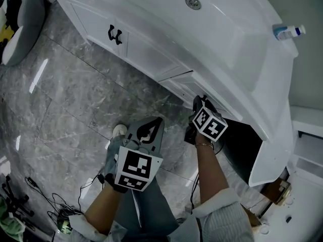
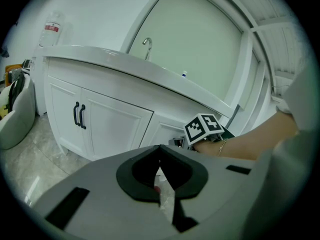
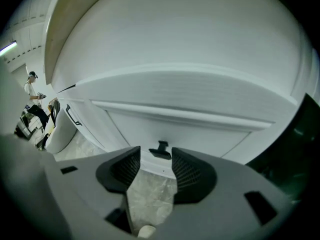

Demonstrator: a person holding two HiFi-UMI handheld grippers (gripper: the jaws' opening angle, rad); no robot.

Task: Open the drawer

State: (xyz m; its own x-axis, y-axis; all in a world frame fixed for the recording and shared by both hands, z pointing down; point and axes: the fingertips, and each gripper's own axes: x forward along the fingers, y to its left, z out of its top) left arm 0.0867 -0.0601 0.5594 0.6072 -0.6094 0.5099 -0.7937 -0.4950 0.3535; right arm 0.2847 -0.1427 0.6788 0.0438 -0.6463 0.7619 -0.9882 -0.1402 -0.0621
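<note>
A wide white bathroom cabinet with a curved white top (image 1: 151, 52) fills the upper part of the head view. Its flat white drawer front (image 3: 200, 134) sits just under the top, to the right of the two doors, and from the right gripper view it looks closed, flush with the frame.

The right gripper (image 3: 156, 160) is held close in front of this drawer and points down at it. Its jaws are spread apart with nothing between the pads. The left gripper (image 2: 160, 153) hangs lower and well apart from the cabinet. Its jaws are pressed together and hold nothing.

The small black metal pull handle (image 3: 161, 151) lies straight ahead of the right gripper, just beyond the tips and in line with the gap between them, not yet touched. Its short bar runs level across the drawer front, and the gap looks wider than the bar. The right hand is clearly the nearer one, so I judge that it should go forward, close on the handle, then pull back.
</note>
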